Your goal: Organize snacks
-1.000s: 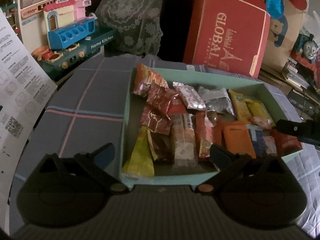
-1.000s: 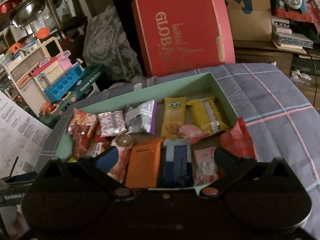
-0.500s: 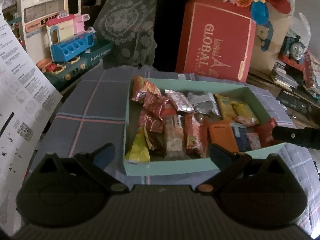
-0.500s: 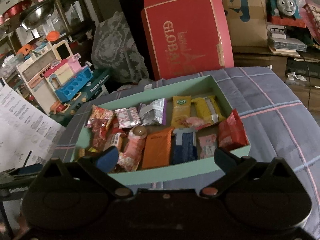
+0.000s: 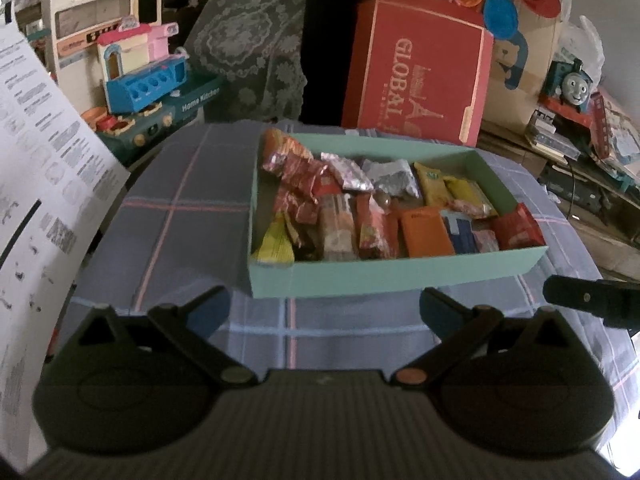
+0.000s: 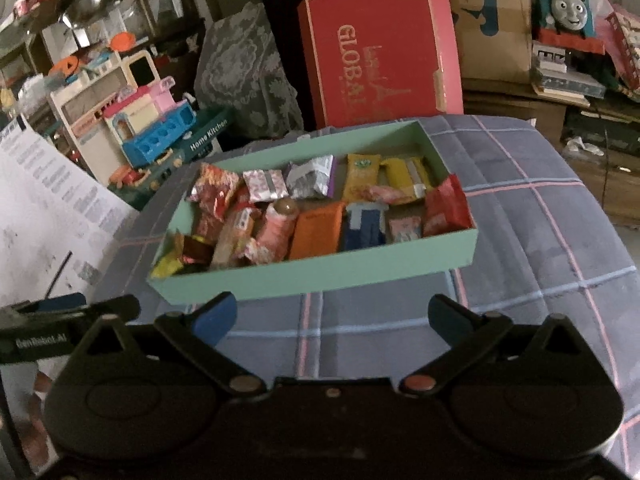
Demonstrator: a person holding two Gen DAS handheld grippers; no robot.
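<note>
A mint green box (image 5: 384,276) (image 6: 320,274) sits on the plaid cloth, filled with several snack packets: an orange pack (image 5: 424,232) (image 6: 316,232), a red pack (image 5: 518,230) (image 6: 446,206), a yellow pack (image 5: 274,242), silver packs (image 6: 310,174). My left gripper (image 5: 324,308) is open and empty, held back from the box's near wall. My right gripper (image 6: 332,314) is open and empty, also short of the near wall. The right gripper's finger shows in the left wrist view (image 5: 588,298); the left gripper shows at the left edge of the right wrist view (image 6: 60,320).
A red GLOBAL box (image 5: 416,76) (image 6: 380,44) stands behind the green box. A toy kitchen (image 5: 136,76) (image 6: 152,132) is at back left. A printed white sheet (image 5: 36,184) hangs at left. A toy train (image 5: 572,82) and clutter sit at right.
Both grippers have pulled back from the box; it now lies wholly beyond the fingertips. Both stayed open and empty.
</note>
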